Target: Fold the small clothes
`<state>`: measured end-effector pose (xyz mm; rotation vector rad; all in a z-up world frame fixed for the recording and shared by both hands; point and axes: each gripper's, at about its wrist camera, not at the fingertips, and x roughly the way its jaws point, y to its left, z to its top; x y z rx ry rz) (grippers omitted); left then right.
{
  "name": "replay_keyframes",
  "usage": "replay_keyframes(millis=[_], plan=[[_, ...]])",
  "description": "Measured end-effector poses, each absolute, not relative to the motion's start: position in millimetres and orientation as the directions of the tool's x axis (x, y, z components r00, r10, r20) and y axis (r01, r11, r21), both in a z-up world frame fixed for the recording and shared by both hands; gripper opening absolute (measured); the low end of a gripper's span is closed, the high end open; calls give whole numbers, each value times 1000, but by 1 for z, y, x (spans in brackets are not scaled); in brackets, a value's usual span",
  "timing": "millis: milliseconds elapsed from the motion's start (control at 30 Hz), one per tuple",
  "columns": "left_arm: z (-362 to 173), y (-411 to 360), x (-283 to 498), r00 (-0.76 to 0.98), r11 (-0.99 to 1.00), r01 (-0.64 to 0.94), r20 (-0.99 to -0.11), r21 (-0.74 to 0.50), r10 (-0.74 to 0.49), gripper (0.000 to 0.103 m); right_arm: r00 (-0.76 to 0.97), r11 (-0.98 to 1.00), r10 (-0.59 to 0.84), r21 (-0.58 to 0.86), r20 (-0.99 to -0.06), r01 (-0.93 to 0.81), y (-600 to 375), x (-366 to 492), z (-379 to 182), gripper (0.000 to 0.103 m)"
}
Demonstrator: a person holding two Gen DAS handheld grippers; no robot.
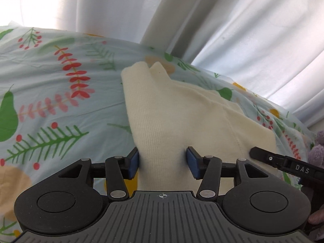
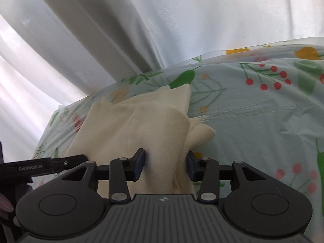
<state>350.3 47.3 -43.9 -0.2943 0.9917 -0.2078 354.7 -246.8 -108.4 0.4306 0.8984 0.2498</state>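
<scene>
While I look through the left wrist camera, my left gripper (image 1: 163, 163) has its blue pads (image 1: 133, 162) set either side of a band of the cream knit garment (image 1: 182, 117), the cloth bunched between them, so I read it as clamped on the fabric. The garment lies on the floral tablecloth (image 1: 50, 101), running away from me toward the white curtain (image 1: 243, 20). At the lower right, a black finger of the right gripper (image 1: 283, 162) reaches in over the garment's near edge (a bit of purple plush (image 1: 318, 149) sits beyond it).

From the right wrist camera, my right gripper (image 2: 166, 164) likewise pinches a gathered fold of the cream knit garment (image 2: 151, 125) between its pads. The cloth is layered and rumpled, resting on the floral tablecloth (image 2: 263, 111) before the white curtain (image 2: 141, 20). The left gripper (image 2: 50, 166) pokes in from the left, lying against the garment's edge.
</scene>
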Motion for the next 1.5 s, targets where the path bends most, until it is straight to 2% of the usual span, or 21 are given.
replay_keyframes(millis=[167,300,400,533,667,733,800,867,1033,1133,1267,1400,1500], plan=[[-32,49,345,640,967,-16,-746,-255,-186,61,731,939,209,342,-649,35,-254,330,-87,45],[-36,42,354,645,972,-63,-752,-227,-133,61,770,958,211,284,-602,-41,-227,333,-74,51],[-44,37,359,648,974,-97,-756,-207,-96,66,774,952,275,276,-571,-135,-193,338,-67,53],[-49,32,367,647,980,-110,-760,-167,-57,68,741,958,285,206,-608,-199,-159,360,-82,54],[-56,25,379,636,987,-80,-769,-143,-59,70,731,982,181,85,-658,-167,-155,378,-109,54],[-61,17,384,641,992,-61,-766,-109,-45,70,751,989,147,91,-643,-115,-168,380,-118,54],[-66,10,389,644,995,-51,-764,-86,-33,71,758,992,116,118,-642,-51,-181,383,-120,58],[-71,4,394,649,996,-61,-760,-61,-7,78,754,986,113,165,-647,-5,-193,387,-124,60],[-74,-4,395,669,998,-64,-742,5,47,84,755,980,83,191,-651,57,-203,390,-129,69],[-67,-1,392,646,998,-63,-763,-11,33,83,737,976,79,203,-671,81,-205,392,-129,72],[-50,7,367,640,999,-39,-769,-25,6,83,738,988,36,134,-674,74,-202,372,-112,72],[-34,19,325,654,996,-25,-755,-85,-48,83,740,986,133,162,-660,-33,-208,320,-93,72],[-38,28,290,630,991,-34,-772,-131,-81,83,712,990,132,131,-690,-56,-213,284,-96,73]])
